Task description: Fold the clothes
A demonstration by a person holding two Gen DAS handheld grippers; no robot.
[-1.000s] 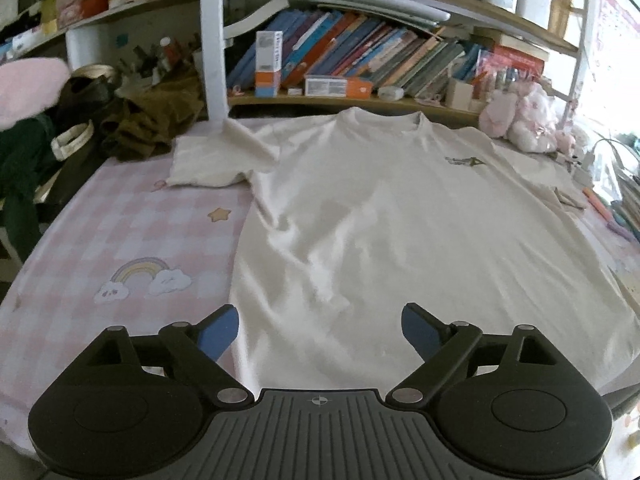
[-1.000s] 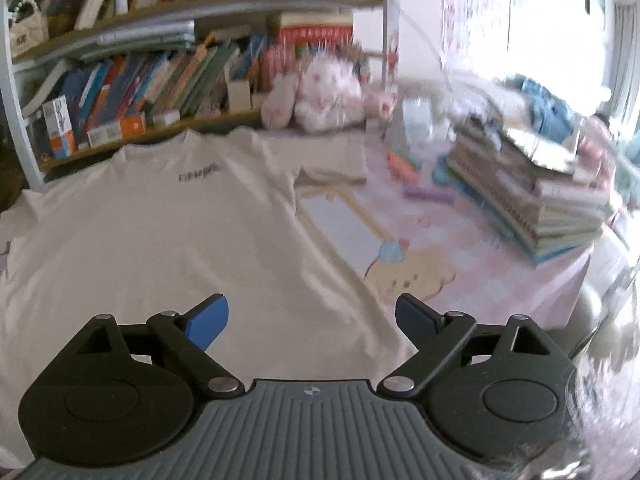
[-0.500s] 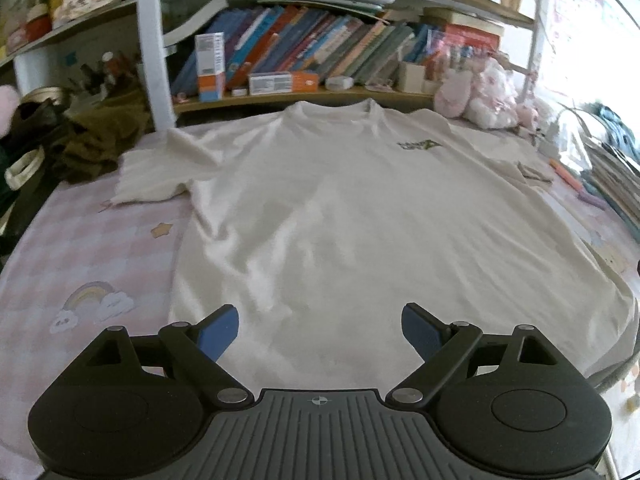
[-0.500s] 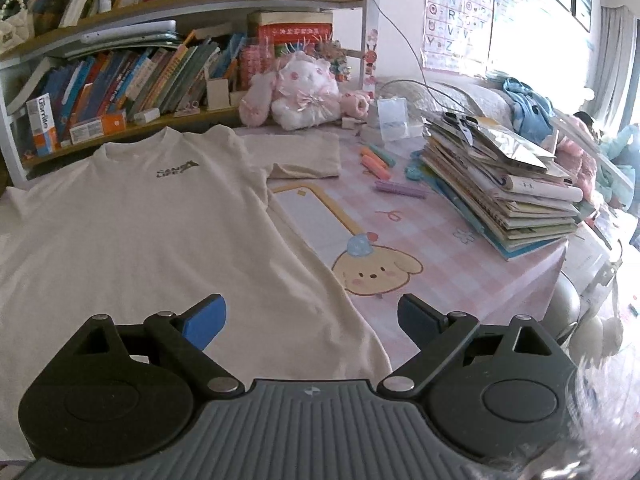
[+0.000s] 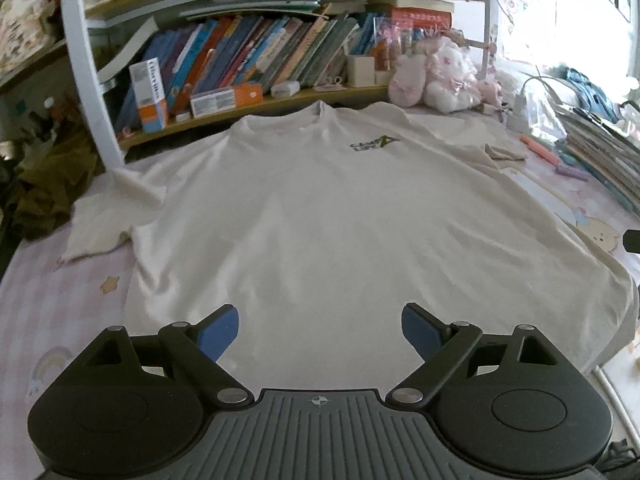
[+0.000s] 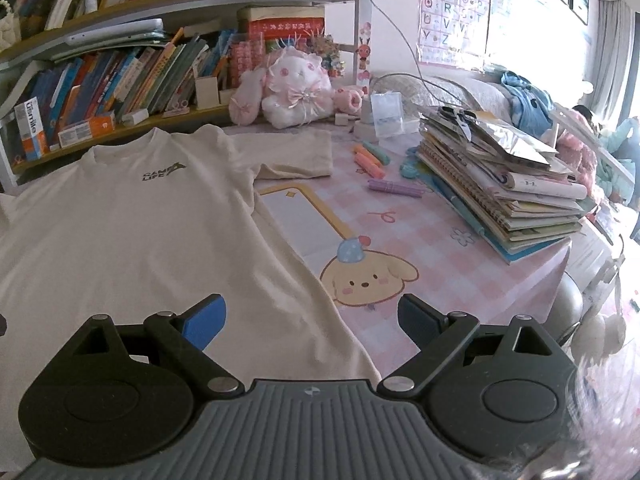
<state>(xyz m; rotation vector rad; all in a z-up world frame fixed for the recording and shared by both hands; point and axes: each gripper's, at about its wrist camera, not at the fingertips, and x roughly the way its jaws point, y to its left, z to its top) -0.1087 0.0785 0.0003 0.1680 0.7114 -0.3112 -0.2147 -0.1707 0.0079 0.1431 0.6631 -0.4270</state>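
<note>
A cream short-sleeved T-shirt (image 5: 320, 216) lies flat, front up, on the pink checked table cover, collar toward the bookshelf, small dark logo on the chest. It also shows in the right wrist view (image 6: 132, 240). My left gripper (image 5: 320, 330) is open and empty, above the shirt's bottom hem near its middle. My right gripper (image 6: 311, 322) is open and empty, above the shirt's bottom right corner and the table cover. The shirt's right sleeve (image 6: 296, 158) lies spread out toward the pens.
A bookshelf (image 5: 256, 68) runs along the back. A pink plush toy (image 6: 294, 88) sits behind the shirt. A tall stack of books and notebooks (image 6: 500, 184) stands at the right, with pens (image 6: 372, 160) beside it. Dark clothes (image 5: 44, 184) are piled at the left.
Both grippers have swung to the right: in the left wrist view the shirt has slid left and is now centred; the right wrist view shows more of the book stack. Both stayed open.
</note>
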